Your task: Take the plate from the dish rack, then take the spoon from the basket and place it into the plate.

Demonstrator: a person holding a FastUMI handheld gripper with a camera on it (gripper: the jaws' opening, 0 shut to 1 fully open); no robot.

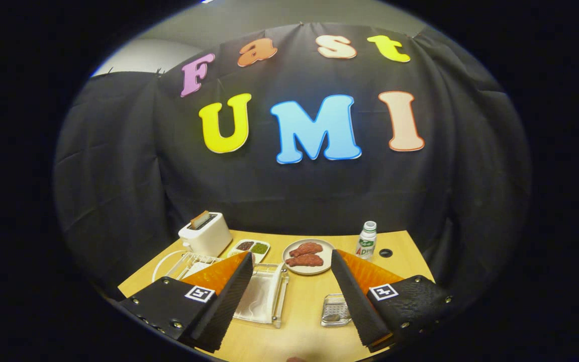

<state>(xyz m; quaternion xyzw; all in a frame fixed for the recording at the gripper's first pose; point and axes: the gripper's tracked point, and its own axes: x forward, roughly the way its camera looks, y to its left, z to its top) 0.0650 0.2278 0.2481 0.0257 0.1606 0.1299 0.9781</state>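
Sitting on the counter (pixel 299 306): one toaster (pixel 205 234), one bottle (pixel 367 240), one plate (pixel 309 256) bearing two meat pieces (pixel 305 254), one two-compartment dish (pixel 249 247), one dish rack (pixel 189 264), one clear tray (pixel 264 296), one small basket (pixel 334 310).

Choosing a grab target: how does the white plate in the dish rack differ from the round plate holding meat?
The white plate sits in the wire dish rack, partly behind one finger of the open claw; the round plate lies flat on the table beyond the fingers. The white plate looks empty; the round plate holds two meat pieces. Both are pale.
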